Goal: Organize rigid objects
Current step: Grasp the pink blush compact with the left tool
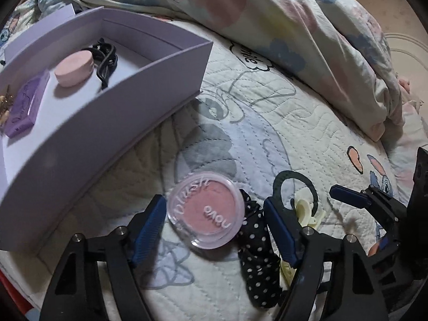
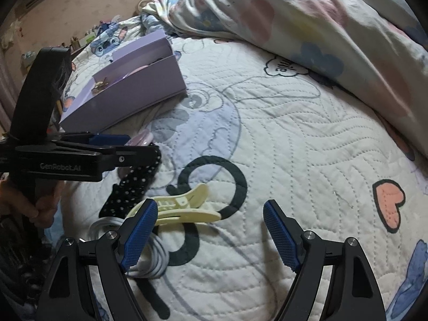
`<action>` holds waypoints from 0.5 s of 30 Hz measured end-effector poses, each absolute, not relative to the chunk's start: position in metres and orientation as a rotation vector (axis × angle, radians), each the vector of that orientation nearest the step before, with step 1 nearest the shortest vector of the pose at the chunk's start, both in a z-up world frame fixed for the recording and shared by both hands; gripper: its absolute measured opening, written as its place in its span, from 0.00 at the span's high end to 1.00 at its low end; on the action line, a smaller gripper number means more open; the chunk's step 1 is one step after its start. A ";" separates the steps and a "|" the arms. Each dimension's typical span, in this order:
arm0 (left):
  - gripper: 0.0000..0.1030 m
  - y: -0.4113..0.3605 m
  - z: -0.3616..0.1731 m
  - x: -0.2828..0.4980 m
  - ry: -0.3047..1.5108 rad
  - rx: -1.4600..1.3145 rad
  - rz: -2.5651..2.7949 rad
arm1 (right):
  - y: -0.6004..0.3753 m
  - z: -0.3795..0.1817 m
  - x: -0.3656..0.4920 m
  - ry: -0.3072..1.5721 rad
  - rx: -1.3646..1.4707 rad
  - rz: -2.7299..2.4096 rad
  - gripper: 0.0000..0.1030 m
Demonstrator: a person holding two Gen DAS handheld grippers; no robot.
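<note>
The left gripper points steeply down at the bed. Its fingers stand apart, one on each side of the blush compact; neither pad visibly presses on it. The compact lies flat on the quilt, just inside the left finger, with a gap to the right finger. Its clear lid reads "blush" and "novo".

Beyond the left finger stands an open lilac box. Inside it lie a purple case, a pink round case and a black cord. Against the inside of the right finger lies a black polka-dot band. Just beyond that finger lies a cream hair clip.

In the right wrist view, the left gripper's body carries the label "GenRobot.AI", and a hand grips its handle.

The right gripper also points steeply down. Its fingers are spread wide with only bare quilt between them. The hair clip touches the tip of its left finger, and a coiled white cable lies under that finger.

A crumpled floral duvet lies far beyond both grippers. A print on the quilt shows letters too partial to read.
</note>
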State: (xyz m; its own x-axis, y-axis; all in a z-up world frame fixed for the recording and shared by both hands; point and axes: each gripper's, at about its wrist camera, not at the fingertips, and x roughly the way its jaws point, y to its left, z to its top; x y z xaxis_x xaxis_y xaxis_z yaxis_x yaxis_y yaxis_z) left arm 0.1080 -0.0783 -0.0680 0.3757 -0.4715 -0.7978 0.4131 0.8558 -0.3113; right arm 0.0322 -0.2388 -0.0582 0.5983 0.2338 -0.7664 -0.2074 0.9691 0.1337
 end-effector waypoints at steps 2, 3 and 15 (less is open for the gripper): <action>0.39 -0.079 -0.069 0.108 1.037 -0.058 -0.549 | -0.240 -0.059 0.033 0.896 0.038 0.254 0.21; 0.45 -0.077 -0.069 0.109 1.034 -0.065 -0.550 | -0.240 -0.058 0.034 0.895 0.037 0.251 0.21; 0.47 -0.068 -0.063 0.097 1.009 -0.120 -0.594 | -0.237 -0.052 0.027 0.871 0.032 0.261 0.21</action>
